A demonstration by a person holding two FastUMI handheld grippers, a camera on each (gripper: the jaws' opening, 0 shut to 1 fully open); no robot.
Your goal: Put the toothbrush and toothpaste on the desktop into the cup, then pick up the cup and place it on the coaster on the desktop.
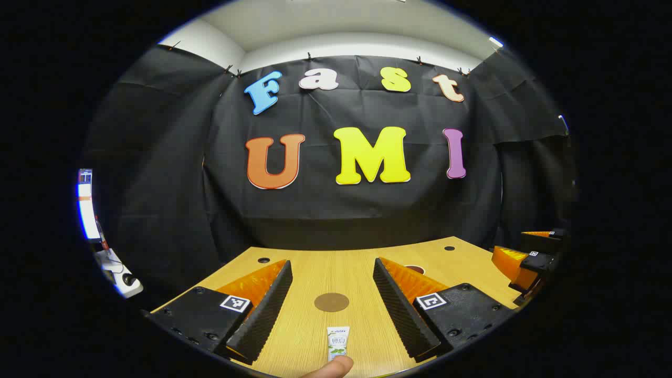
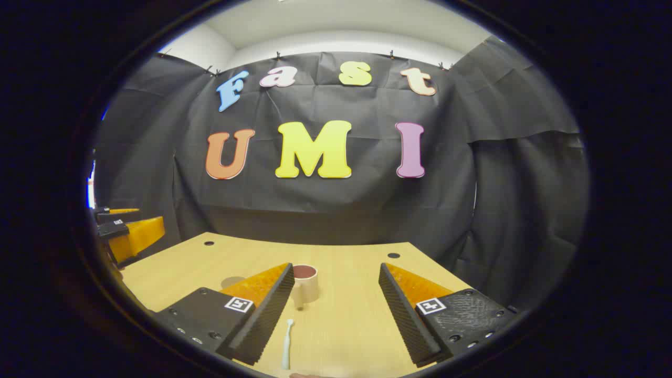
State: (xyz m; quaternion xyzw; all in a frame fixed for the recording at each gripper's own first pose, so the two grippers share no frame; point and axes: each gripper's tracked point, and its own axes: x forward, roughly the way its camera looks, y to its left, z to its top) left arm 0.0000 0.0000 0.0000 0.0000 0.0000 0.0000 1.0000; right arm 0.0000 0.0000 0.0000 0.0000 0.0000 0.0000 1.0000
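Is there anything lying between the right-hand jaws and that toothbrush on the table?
Nothing visible. In the right gripper view the toothbrush lies on bare wooden desktop between the open jaws of the right gripper. The cup stands farther back, beyond the brush, not in the path.

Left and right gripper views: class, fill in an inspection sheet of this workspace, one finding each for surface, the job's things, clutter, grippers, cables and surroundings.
Surface: wooden desktop with small dark holes near the far edge.
Job's things: toothpaste lies near the front edge, a fingertip touching its near end; toothbrush lies flat; cup stands upright beyond it; round brown coaster lies bare.
Clutter: nothing seen on the desktop.
Grippers: left gripper open, holding nothing; right gripper open, holding nothing.
Cables: nothing seen on the desktop; something pale at the far left in the left gripper view, too blurred to tell.
Surroundings: black cloth wall, pale ceiling above.
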